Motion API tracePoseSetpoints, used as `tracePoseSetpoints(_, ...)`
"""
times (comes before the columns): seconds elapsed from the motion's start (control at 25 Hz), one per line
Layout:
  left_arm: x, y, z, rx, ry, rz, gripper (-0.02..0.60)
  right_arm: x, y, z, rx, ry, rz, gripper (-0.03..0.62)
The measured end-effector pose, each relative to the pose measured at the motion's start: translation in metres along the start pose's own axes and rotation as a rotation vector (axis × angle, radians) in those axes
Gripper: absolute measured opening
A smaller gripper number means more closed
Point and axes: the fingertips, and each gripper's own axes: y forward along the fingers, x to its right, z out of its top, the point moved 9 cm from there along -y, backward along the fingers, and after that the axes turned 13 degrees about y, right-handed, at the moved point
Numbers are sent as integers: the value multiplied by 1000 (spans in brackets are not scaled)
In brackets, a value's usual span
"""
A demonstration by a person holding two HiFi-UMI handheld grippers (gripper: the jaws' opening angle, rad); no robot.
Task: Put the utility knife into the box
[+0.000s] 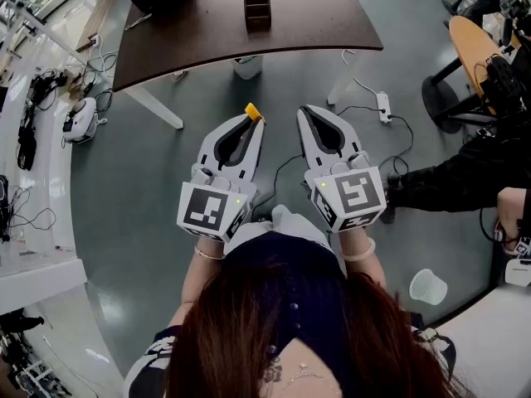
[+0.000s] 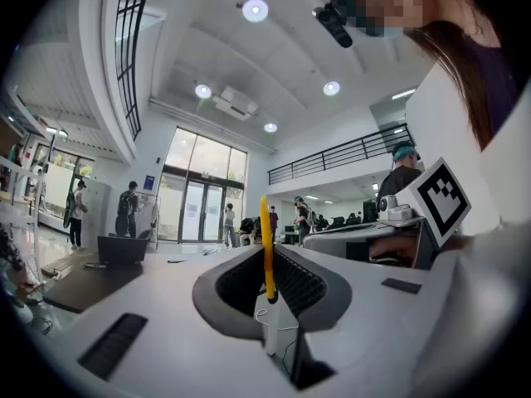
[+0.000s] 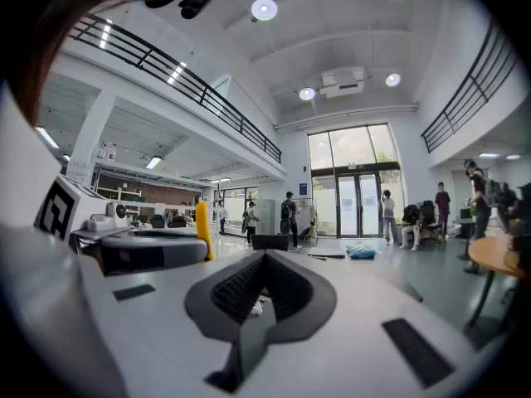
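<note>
Knife held in my left jaws, box on the table ahead.
My left gripper (image 1: 250,123) has its jaws pressed onto the yellow utility knife (image 1: 253,110), and the knife's end sticks out past the tips. In the left gripper view its thin yellow body stands upright in the middle, between the dark pads. My right gripper (image 1: 306,113) is just beside the left one, with its jaws closed together and nothing between them. Both grippers are over the grey floor (image 1: 124,206), well apart from the dark table (image 1: 191,31). The brown box (image 1: 257,9) stands on that table with its compartments open to the top, and the knife is not yet in it. A white power strip (image 1: 383,106) lies on the floor near a table leg.
</note>
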Motion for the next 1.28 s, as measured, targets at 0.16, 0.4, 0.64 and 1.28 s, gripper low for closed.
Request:
tracePoseSetpoints(0.16, -2, -1, 1, -9, -5, -9, 34, -3, 2, 2, 0, -1, 2, 15)
tracePoseSetpoints(0.4, -1, -1, 0, -6, -9, -9, 34, -3, 1, 1, 3, -3, 2, 15)
tracePoseSetpoints(0.64, -2, -1, 2, -4, -10, -9, 34, -6, 2, 3, 12, 6, 7, 15)
tracePoseSetpoints(1.28, -7, 31, -9, -24, -23, 43, 35, 31, 15, 2, 1, -9, 37, 15)
